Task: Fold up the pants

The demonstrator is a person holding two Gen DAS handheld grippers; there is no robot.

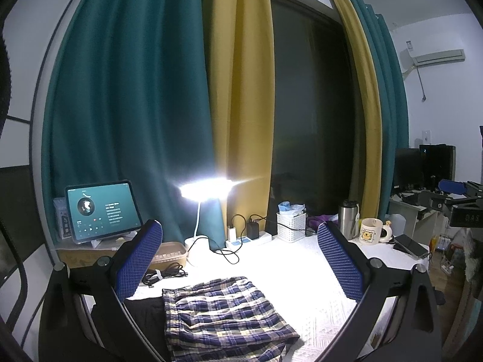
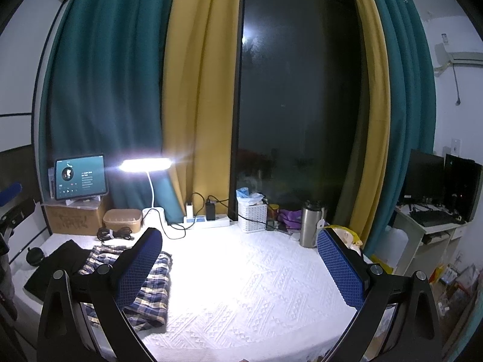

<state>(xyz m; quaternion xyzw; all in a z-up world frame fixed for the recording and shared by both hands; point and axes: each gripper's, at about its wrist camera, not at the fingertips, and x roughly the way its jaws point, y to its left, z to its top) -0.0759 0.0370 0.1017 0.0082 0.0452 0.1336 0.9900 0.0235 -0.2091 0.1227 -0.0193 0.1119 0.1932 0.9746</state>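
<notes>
Tabletop: pants [image 1: 225,310] below left gripper [image 1: 241,259]

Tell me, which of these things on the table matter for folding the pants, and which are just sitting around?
For the job: plaid pants; left gripper, open; right gripper, open; white tablecloth as the work surface.

Just lying about: tablet, desk lamp, mug, steel flask, white basket, power strip, black cables.

The plaid pants [image 1: 223,313] run off the left wrist view at 6 o'clock, so their lower part is cut off. In the right wrist view, the right gripper's [image 2: 238,271] left finger [image 2: 135,271] covers their middle at 8 o'clock. The text on the tablet [image 1: 102,211] at 9 o'clock is too small to read. The lamp [image 1: 208,191] head is lost in glare.
</notes>
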